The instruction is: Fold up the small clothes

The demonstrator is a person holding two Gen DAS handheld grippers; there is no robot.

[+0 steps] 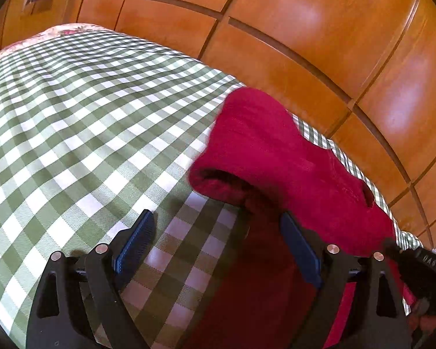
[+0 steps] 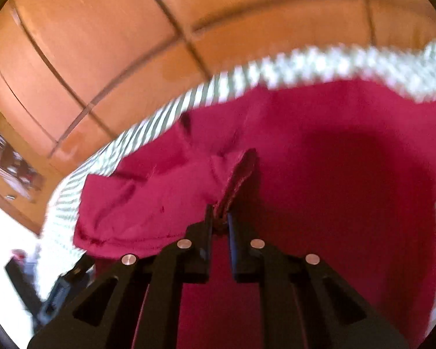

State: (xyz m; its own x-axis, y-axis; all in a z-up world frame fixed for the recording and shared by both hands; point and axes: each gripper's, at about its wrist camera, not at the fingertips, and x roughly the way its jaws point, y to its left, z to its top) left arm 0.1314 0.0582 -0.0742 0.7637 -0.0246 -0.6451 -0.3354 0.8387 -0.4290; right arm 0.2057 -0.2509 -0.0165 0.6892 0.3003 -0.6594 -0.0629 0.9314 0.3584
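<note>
Right claw [image 2: 219, 218] pinched on red garment [image 2: 319, 151] over checked cloth [image 1: 87, 116]; left claw [image 1: 218, 241] wide, empty.

Left wrist view: sits low behind the left tool [image 1: 216, 244], looking forward along its fingers across the green-and-white checked tabletop [image 1: 72, 122] toward the glossy orange wooden panelled wall [image 1: 305, 29] — close range.

Right wrist view: behind the right tool [image 2: 219, 221], same heading, nearer and blurred.

Shared — the crimson red fabric garment [image 1: 276, 151] [image 2: 334, 160], checked cloth, panelled wall [image 2: 101, 43].
</note>
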